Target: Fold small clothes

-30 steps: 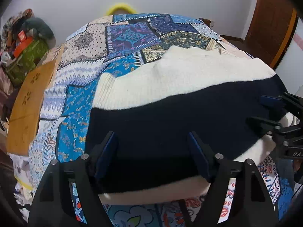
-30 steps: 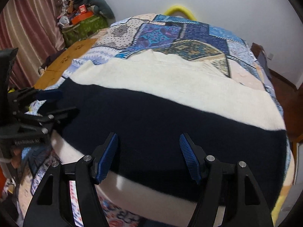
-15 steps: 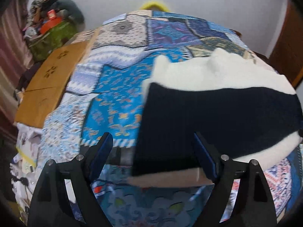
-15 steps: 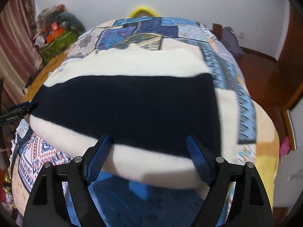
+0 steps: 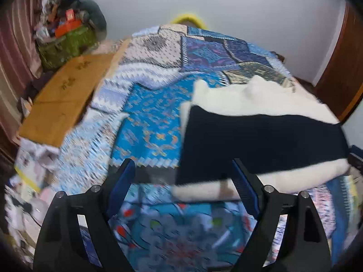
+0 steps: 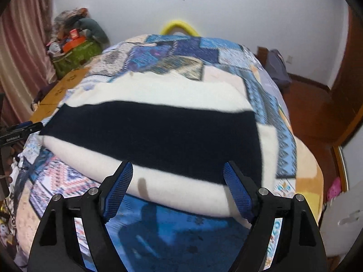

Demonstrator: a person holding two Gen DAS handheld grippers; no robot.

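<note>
A folded cream and navy knit garment [image 6: 149, 133] lies flat on the patterned bedspread [image 6: 177, 52]. In the left wrist view the garment [image 5: 261, 140] lies to the right of centre. My left gripper [image 5: 183, 181] is open and empty, just off the garment's near left corner. My right gripper [image 6: 179, 188] is open and empty, over the garment's near cream edge, apart from it. The left gripper's tip [image 6: 25, 127] shows at the left edge of the right wrist view.
A brown cardboard sheet [image 5: 65, 99] lies along the bed's left side. A green bag piled with clothes [image 5: 68, 38] stands in the far left corner. A wooden door [image 5: 340, 74] is at the right. A yellow hoop [image 6: 179, 26] sits behind the bed.
Both grippers have drawn back off the garment toward the near edge of the bed. The left one swung left, the right one swung right. The garment lies still.
</note>
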